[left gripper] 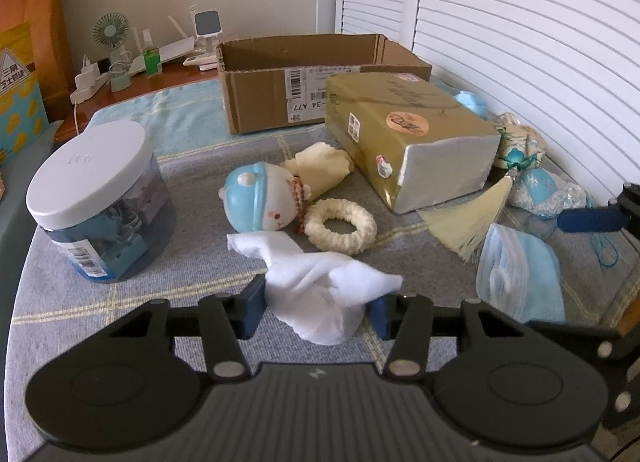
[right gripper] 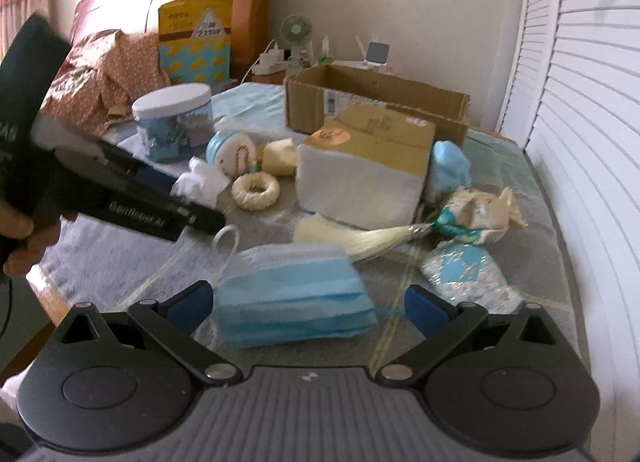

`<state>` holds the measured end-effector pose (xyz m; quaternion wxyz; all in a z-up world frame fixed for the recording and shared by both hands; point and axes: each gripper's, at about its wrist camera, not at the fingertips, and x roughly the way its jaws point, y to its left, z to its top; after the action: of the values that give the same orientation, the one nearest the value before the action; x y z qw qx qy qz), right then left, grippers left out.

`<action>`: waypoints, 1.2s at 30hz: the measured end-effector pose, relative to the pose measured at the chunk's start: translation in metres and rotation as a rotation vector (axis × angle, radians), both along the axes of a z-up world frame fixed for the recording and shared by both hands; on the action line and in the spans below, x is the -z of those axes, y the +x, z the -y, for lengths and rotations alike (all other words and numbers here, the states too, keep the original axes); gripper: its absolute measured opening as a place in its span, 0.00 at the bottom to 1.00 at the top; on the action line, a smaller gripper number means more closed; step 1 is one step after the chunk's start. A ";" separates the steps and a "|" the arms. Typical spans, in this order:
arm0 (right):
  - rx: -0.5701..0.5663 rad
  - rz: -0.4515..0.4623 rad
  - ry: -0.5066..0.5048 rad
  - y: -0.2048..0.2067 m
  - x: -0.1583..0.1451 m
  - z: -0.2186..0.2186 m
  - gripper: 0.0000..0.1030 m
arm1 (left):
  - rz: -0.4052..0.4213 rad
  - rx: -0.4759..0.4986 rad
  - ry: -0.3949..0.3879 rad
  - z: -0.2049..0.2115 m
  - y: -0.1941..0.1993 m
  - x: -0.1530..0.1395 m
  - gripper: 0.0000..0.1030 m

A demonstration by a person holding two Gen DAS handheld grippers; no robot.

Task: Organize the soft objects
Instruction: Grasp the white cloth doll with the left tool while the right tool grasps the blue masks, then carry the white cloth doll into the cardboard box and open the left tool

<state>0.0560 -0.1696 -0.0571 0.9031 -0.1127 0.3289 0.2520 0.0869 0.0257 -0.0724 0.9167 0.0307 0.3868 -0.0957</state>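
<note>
My left gripper has its jaws around a crumpled white cloth on the grey plaid bed cover; the cloth fills the gap between the blue pads. My right gripper is open, its fingers either side of a stack of blue face masks, which also shows in the left wrist view. A blue and white doll, a cream ring, a cream tassel and a gold tissue pack lie in the middle.
An open cardboard box stands at the back. A clear jar with a white lid stands at the left. Embroidered pouches lie at the right by the white louvred doors. A nightstand with a fan is behind.
</note>
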 end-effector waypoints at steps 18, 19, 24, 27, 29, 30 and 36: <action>-0.071 -0.037 -0.051 0.007 0.011 -0.020 0.87 | -0.006 0.044 0.012 -0.001 0.001 -0.002 0.46; -0.069 -0.038 -0.055 0.007 0.011 -0.021 0.86 | -0.006 0.049 0.016 -0.001 0.000 -0.002 0.46; -0.058 -0.026 -0.062 0.001 0.003 -0.019 0.76 | 0.002 0.075 0.033 -0.004 -0.006 -0.009 0.45; -0.051 -0.012 -0.067 -0.003 -0.004 -0.017 0.76 | 0.004 0.090 0.035 -0.007 -0.012 -0.016 0.45; -0.049 -0.011 -0.051 -0.007 -0.009 -0.015 0.76 | 0.004 0.104 0.037 -0.010 -0.016 -0.022 0.45; -0.048 -0.008 -0.042 -0.009 -0.013 -0.014 0.76 | 0.007 0.109 0.041 -0.011 -0.018 -0.025 0.45; -0.050 0.018 -0.023 -0.017 -0.035 -0.011 0.76 | 0.001 0.146 0.030 -0.018 -0.033 -0.036 0.45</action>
<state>0.0388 -0.1590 -0.0223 0.8981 -0.1334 0.3206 0.2699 0.0542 0.0437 -0.0361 0.9068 0.0728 0.3846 -0.1566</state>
